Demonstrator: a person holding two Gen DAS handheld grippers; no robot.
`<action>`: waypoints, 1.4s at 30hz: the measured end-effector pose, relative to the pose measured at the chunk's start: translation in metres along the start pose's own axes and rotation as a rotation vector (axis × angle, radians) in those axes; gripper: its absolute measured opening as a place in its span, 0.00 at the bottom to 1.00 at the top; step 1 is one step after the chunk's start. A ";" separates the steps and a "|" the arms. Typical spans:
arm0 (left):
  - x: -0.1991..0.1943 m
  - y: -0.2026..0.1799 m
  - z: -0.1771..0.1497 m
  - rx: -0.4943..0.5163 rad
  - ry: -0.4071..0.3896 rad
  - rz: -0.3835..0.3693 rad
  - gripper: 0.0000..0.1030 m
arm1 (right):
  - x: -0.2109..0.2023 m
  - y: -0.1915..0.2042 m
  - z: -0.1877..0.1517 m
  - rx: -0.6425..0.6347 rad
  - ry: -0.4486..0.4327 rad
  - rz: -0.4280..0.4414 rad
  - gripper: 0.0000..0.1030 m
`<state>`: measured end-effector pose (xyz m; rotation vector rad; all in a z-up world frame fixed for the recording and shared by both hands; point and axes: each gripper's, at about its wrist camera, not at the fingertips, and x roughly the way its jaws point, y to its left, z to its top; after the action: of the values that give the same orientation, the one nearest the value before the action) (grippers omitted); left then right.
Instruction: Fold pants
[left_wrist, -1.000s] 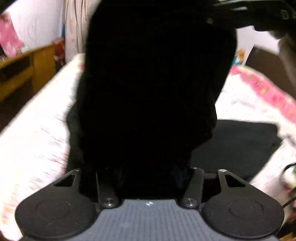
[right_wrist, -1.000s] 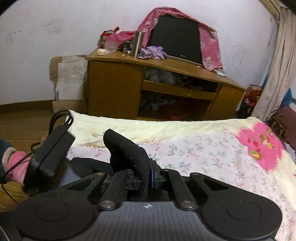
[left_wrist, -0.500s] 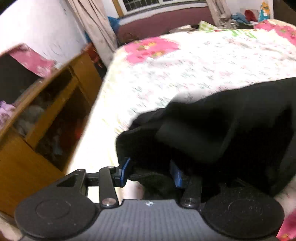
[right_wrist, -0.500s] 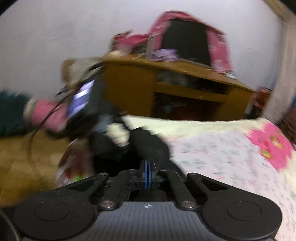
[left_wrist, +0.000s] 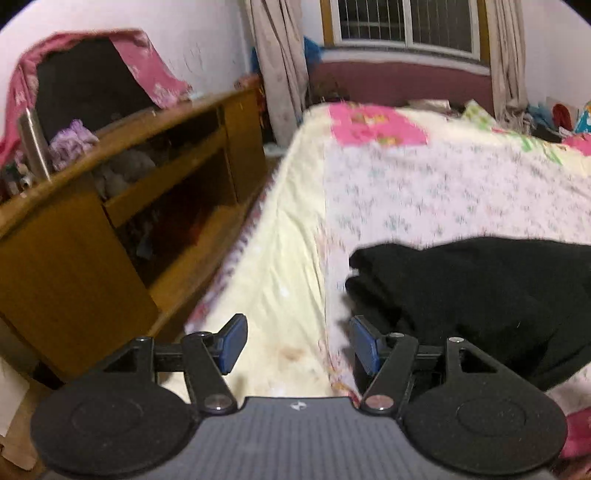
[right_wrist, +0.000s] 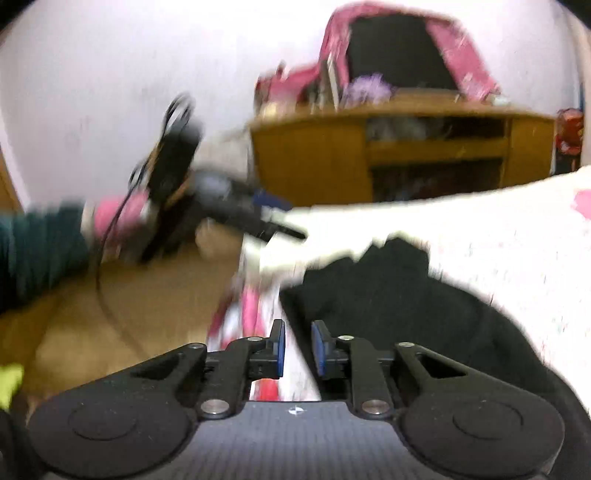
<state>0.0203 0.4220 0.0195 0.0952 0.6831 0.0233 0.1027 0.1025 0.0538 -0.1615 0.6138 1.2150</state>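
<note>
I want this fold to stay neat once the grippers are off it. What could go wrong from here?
1. The pants lie bunched near the bed's edge; they may slide off or unfold.
2. The left gripper and right gripper have just been opening, with nothing between the jaws, so the lumpy top layer sits unpressed and could spring up.
3. Both views are blurred; a hasty pass could snag the cloth.

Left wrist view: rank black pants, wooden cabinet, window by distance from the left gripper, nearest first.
1. black pants: on the bed, right beside the left gripper, against its right finger's side; the open jaws hold nothing.
2. wooden cabinet: on the left, across the gap beside the bed.
3. window: top of view, on the far wall past the bed.
</note>
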 end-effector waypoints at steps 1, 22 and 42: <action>0.001 -0.002 0.005 0.010 -0.012 -0.013 0.68 | 0.003 -0.004 0.004 0.013 -0.035 -0.044 0.13; 0.131 -0.109 0.009 0.236 0.109 -0.139 0.71 | 0.052 0.007 -0.072 0.209 0.046 -0.145 0.37; 0.094 -0.210 0.028 0.440 0.065 0.018 0.71 | -0.312 -0.082 -0.305 1.181 -0.405 -1.022 0.46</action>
<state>0.1093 0.2156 -0.0379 0.5254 0.7436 -0.1076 0.0033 -0.3168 -0.0519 0.6859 0.6627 -0.2127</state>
